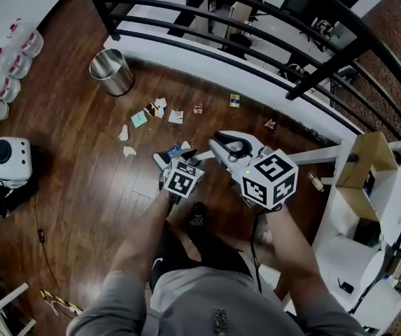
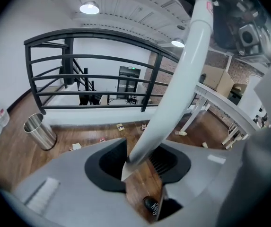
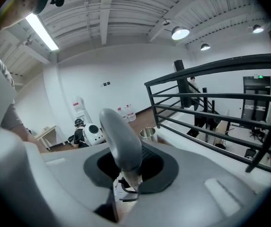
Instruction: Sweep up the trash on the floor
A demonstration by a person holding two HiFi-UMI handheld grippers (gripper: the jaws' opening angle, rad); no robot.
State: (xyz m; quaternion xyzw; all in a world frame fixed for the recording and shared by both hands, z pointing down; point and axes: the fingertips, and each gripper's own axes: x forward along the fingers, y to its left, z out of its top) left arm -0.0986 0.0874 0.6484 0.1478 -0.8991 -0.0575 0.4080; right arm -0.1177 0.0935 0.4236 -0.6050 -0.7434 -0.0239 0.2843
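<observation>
Both grippers hold one long white tool handle. My left gripper is shut on its shaft, which rises up and right toward the other gripper. My right gripper is shut on the curved grey-white top of the handle. In the head view the left gripper and right gripper sit side by side above the wooden floor. Several paper scraps and wrappers lie scattered ahead, near a steel bin. The tool's lower end is hidden.
A black railing runs across the far side. Water bottles and a white appliance stand at the left. A white table frame and shelf are at the right, with a small bottle on the floor. My shoe is below the grippers.
</observation>
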